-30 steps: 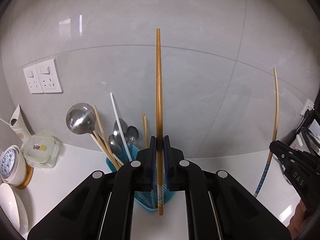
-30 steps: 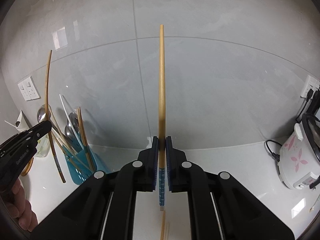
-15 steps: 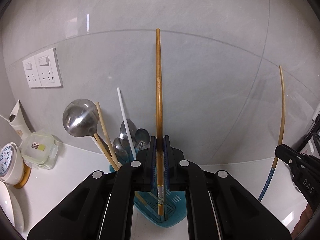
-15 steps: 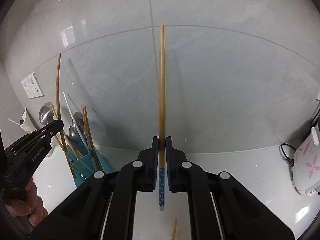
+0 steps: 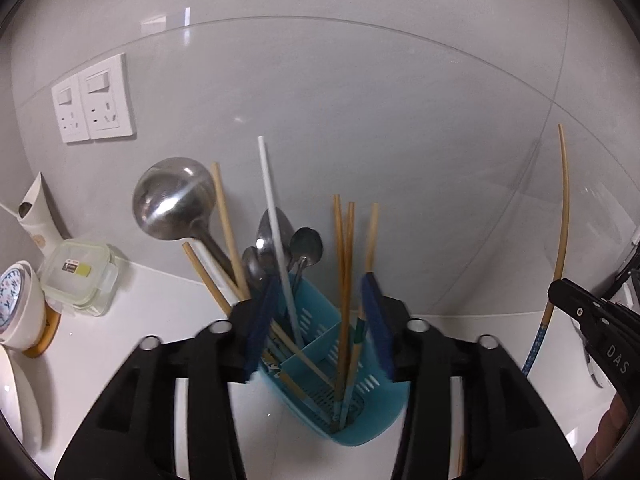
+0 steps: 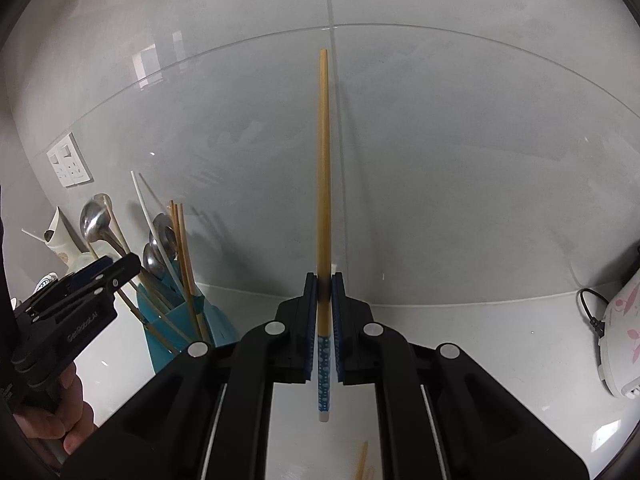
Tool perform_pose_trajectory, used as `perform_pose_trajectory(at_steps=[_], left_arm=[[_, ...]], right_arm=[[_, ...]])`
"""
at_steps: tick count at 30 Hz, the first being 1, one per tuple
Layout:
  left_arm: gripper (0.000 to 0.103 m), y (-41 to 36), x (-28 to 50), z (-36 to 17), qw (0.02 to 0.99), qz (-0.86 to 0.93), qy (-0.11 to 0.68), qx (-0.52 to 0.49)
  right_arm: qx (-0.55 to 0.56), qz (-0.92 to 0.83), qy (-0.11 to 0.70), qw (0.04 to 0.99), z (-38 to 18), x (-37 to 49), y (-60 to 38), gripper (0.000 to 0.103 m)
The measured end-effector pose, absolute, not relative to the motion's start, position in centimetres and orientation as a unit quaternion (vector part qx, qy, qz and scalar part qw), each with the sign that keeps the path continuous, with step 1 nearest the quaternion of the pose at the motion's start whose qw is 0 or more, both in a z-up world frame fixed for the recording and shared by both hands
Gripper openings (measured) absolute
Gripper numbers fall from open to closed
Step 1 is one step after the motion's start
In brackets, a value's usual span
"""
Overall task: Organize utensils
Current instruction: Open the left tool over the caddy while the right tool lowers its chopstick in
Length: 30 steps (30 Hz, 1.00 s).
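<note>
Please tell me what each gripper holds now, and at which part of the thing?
The right gripper holds a chopstick near its blue patterned lower end. The left gripper holds nothing: its jaws are opening above the blue utensil holder.

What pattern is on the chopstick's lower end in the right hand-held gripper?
Blue with small white dots on the chopstick, clearest in the right wrist view.

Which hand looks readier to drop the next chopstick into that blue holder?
Right. The right gripper is clamped on a chopstick, while the left gripper, jaws opening over the blue utensil holder, holds nothing.

Even indoor light, tile glare, fisheye edges, slight blur.
</note>
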<state>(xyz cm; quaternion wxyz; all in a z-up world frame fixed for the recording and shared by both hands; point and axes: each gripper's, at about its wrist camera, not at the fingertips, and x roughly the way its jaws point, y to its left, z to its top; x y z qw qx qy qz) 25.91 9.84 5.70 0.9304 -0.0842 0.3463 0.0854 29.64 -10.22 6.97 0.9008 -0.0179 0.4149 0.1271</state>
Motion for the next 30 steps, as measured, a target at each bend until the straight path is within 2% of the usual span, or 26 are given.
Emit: perform_pose_trajectory(at_steps=[1,6,9,13,30], left_arm=[[0.064,10.2,25.6,5.9,0.930,0.090,0.346,-0.086],[0.085,12.0,23.6,7.3,0.930,0.107,0.339,-0.095],[0.093,12.9,22.7,7.8,0.929,0.112,0.342,-0.092],[0.097,14.0,21.6,8.1,0.928,0.139,0.339,-0.070],[0.097,19.5,19.1,5.9,0.904,0.190,0.379,-0.063]], right_arm=[[-0.017,0.130,0.414,0.901,7.0,29.7,-10.1,0.007],[-0.012,0.149,0.403,0.903,7.8,29.7,-8.8,0.007],[-0.013,0.162,0.397,0.903,8.3,29.9,-7.7,0.007],[-0.014,0.178,0.393,0.902,8.4,30.1,-5.7,0.007],[-0.047,0.222,0.387,0.894,7.1,30.1,2.0,0.007]])
